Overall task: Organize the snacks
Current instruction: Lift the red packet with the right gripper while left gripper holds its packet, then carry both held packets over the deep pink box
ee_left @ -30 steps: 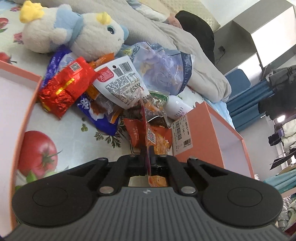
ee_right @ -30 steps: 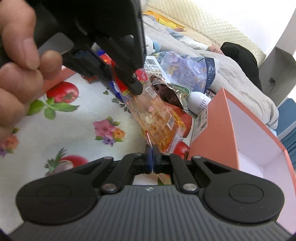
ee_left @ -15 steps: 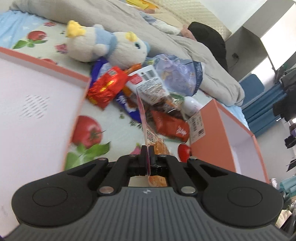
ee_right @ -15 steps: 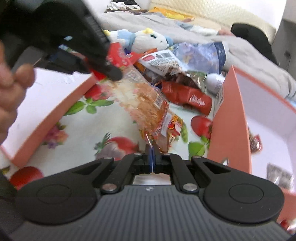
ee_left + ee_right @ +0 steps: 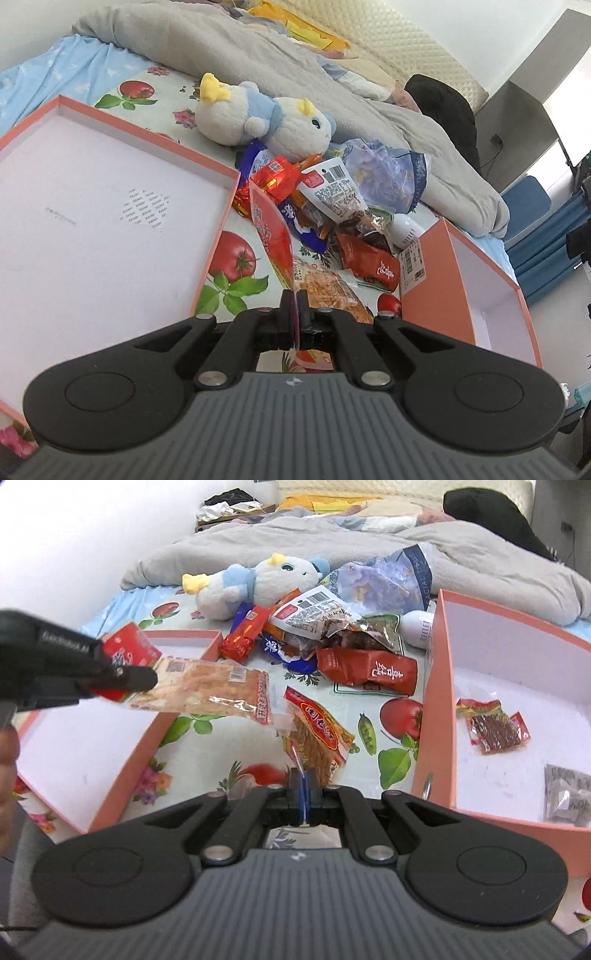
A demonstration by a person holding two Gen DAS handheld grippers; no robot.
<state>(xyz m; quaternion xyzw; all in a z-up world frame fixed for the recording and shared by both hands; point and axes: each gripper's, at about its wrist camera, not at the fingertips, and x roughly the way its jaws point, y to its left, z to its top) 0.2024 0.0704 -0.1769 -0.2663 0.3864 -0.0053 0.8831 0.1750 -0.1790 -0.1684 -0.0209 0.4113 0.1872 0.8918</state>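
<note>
My left gripper (image 5: 294, 300) is shut on a clear snack packet with a red end (image 5: 271, 230); the right wrist view shows the same packet (image 5: 207, 692) held flat in that gripper (image 5: 144, 677), over the near edge of the left orange box (image 5: 122, 771). My right gripper (image 5: 302, 778) is shut on a second orange-red snack packet (image 5: 319, 738), held above the printed cloth between the boxes. A pile of snack packets (image 5: 325, 635) lies further back. The right orange box (image 5: 436, 686) holds a red packet (image 5: 491, 725) and a grey packet (image 5: 567, 794).
A plush toy (image 5: 266, 122) lies behind the pile, with a grey blanket (image 5: 258, 55) beyond it. A white bottle (image 5: 417, 627) lies by the right box. The left box's white floor (image 5: 92, 221) fills the left of the left wrist view.
Both grippers have pulled back from the pile. The two packets, close together before, are now apart: the left one has moved over the left box's edge, the right one towards the middle.
</note>
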